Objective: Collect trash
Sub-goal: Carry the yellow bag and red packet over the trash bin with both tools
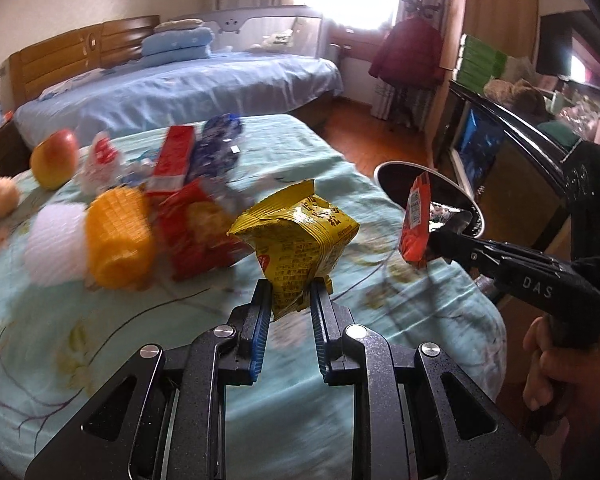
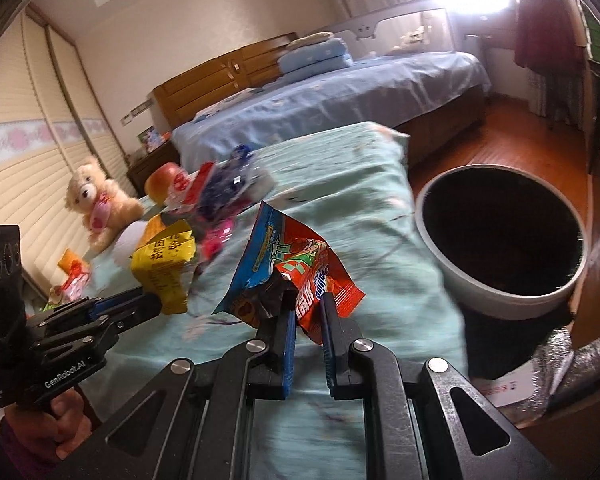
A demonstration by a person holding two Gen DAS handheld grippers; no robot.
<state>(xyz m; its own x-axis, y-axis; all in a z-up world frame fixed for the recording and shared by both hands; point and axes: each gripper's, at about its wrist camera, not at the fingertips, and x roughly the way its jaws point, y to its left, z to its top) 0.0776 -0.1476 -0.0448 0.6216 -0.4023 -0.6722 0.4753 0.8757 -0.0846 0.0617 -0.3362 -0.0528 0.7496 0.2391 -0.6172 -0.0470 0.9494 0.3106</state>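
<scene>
two wrappers held: yellow packet (image 1: 300, 236) in left claw (image 1: 290, 296), perhaps two in right claw (image 2: 307, 312).

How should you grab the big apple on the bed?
The apple is round and smooth, so put the fingers across its wide middle. Come from above: a white-and-red wrapper crowds one side and the teddy bear sits near the other. That's my guess.

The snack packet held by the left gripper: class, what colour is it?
Yellow: the snack packet in the left gripper shows best in the left wrist view.
</scene>
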